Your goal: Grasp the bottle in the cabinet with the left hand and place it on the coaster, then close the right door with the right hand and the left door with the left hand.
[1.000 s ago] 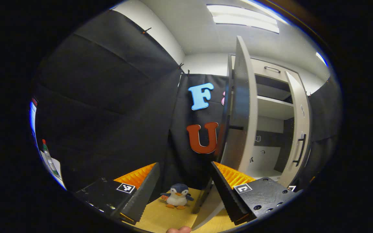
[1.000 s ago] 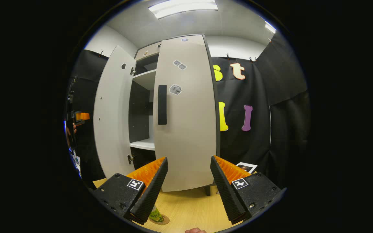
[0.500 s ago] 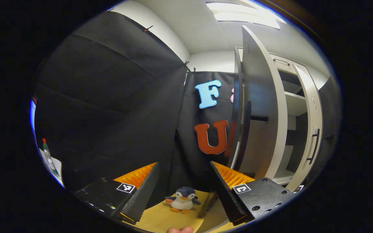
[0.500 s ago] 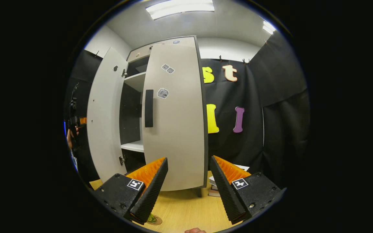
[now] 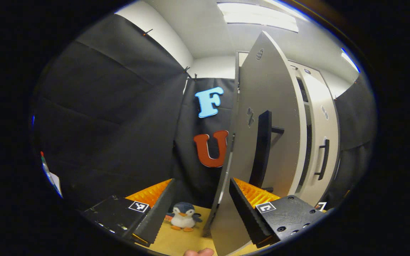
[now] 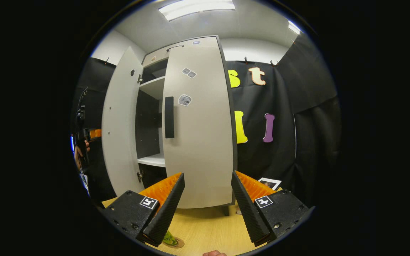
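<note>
Left gripper (image 5: 199, 209) has its jaws spread apart, nothing between them. It sits just outside the left door (image 5: 262, 117), its right finger at the door's lower outer face; contact can't be confirmed. The door stands partly swung in, with its long dark handle (image 5: 260, 153) facing the camera. Beyond it is the right door (image 5: 320, 142), close to flush with the cabinet. A plush penguin (image 5: 184, 217) stands on the wooden table (image 5: 169, 241) between the fingers, farther off by the cloth wall.

Right gripper (image 6: 205, 206) is also spread wide and empty, hanging in front of the right door (image 6: 199, 135) and apart from it. From here that door looks nearly shut, and a gap to the left shows the cabinet shelf (image 6: 153, 160). The left door (image 6: 119, 124) stands ajar, and the other gripper (image 6: 87, 135) with a hand on it is at that door's far side. The bottle (image 6: 169, 239) sits on the coaster (image 6: 178, 243) on the table, low behind the right gripper's left finger, so placing looks done.

Risks, as judgement:
- The left finger could slip off the panel edge during the push, leaving the door ajar.
- A hard shove could bounce it back open.
- If the right door isn't fully seated, the left one may not close clean.
- The bottle is near the front, so a low right-hand move could knock it over.
</note>
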The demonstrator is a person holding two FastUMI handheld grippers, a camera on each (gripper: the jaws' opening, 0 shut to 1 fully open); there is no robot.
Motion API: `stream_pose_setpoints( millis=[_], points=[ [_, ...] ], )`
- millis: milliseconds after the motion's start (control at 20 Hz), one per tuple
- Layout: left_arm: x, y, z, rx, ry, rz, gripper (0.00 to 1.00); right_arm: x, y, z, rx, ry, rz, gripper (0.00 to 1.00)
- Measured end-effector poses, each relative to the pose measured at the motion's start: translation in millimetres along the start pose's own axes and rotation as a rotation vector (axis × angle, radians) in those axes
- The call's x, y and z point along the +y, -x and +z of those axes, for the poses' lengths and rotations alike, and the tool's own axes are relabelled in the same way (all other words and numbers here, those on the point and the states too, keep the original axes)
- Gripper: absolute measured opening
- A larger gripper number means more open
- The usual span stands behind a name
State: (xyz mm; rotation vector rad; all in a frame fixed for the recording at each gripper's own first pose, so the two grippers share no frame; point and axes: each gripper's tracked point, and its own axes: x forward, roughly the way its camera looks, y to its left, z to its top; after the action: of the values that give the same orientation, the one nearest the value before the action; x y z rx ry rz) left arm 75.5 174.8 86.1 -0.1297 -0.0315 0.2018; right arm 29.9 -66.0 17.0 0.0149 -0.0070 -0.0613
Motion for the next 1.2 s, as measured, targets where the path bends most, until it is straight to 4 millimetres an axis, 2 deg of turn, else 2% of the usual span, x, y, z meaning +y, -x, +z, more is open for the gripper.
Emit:
stream_pose_setpoints(
  millis=[150, 250, 300, 350, 550, 600, 750, 850, 1000, 1200],
  points=[
    [-47.5, -9.9, -11.1, 0.007, 0.037, -0.14, 0.93, -2.8, 3.9, 3.7, -0.009, -0.013, -0.01, 0.81],
    [-63.6, -16.9, -20.0, 0.03, 0.045, -0.175, 0.94, -9.4, 6.4, 7.9, -0.024, -0.025, -0.027, 0.81],
    [-67.4, -19.7, -23.7, 0.035, 0.042, -0.171, 0.99, -10.9, 8.6, 9.0, -0.029, -0.027, -0.039, 0.81],
    [-69.9, -21.6, -24.0, 0.035, 0.042, -0.172, 0.95, -13.4, 10.4, 9.9, -0.032, -0.026, -0.049, 0.81],
    [-77.6, -23.1, -21.1, 0.027, 0.05, -0.19, 0.95, -30.0, 17.9, 6.3, -0.027, -0.033, -0.086, 0.81],
    [-79.8, -21.3, -19.6, 0.021, 0.054, -0.192, 1.0, -32.3, 17.9, 5.2, -0.025, -0.036, -0.091, 0.81],
    [-100.0, -3.1, -36.1, 0.046, 0.105, -0.205, 0.99, -32.5, 15.9, 0.1, -0.016, -0.048, -0.09, 0.81],
    [-111.0, 13.5, -49.4, 0.045, 0.121, -0.2, 1.0, -25.5, 13.7, -5.0, 0.0, -0.064, -0.07, 0.81],
    [-111.2, 35.3, -69.1, 0.037, 0.078, -0.149, 1.0, -15.5, 11.5, -7.1, 0.013, -0.067, -0.035, 0.81],
    [-111.6, 61.8, -105.7, 0.071, 0.014, -0.125, 1.0, -7.3, 10.7, -8.6, 0.021, -0.05, -0.011, 0.81]
  ],
)
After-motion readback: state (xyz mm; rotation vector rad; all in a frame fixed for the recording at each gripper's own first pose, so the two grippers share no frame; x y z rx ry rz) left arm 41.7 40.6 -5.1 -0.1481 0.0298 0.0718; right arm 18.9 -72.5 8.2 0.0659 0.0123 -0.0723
